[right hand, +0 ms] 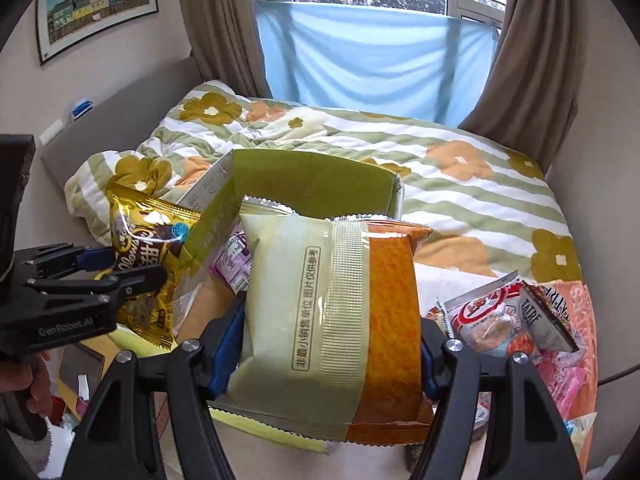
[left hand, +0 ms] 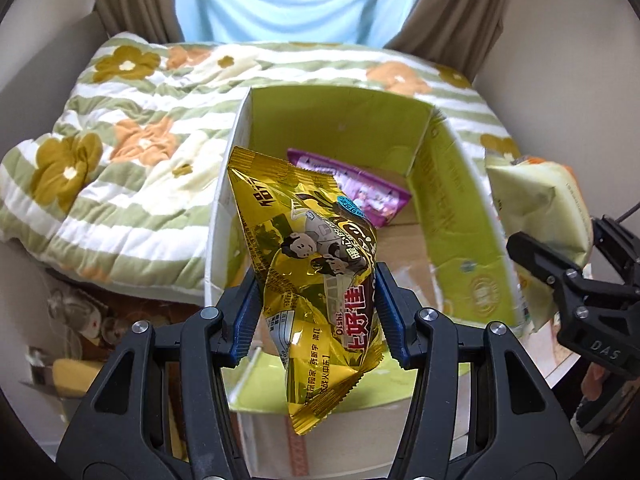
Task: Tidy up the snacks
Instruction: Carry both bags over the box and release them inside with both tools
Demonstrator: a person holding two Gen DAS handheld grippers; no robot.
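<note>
My left gripper (left hand: 318,312) is shut on a gold snack bag (left hand: 316,280) and holds it over the open cardboard box (left hand: 460,216) with green inner walls. A purple snack pack (left hand: 360,186) lies on the box floor. My right gripper (right hand: 326,344) is shut on a pale green and orange snack bag (right hand: 332,320), held above the box's near right side (right hand: 312,176). The left gripper (right hand: 120,276) with the gold bag (right hand: 148,256) shows at the left of the right wrist view. The right gripper (left hand: 560,272) with its bag (left hand: 536,200) shows at the right of the left wrist view.
The box sits by a bed with a striped flowered quilt (right hand: 460,184). Several loose snack packs (right hand: 516,316) lie to the right of the box. Curtains and a window (right hand: 368,40) are behind the bed. A cluttered floor area (left hand: 80,340) lies left of the box.
</note>
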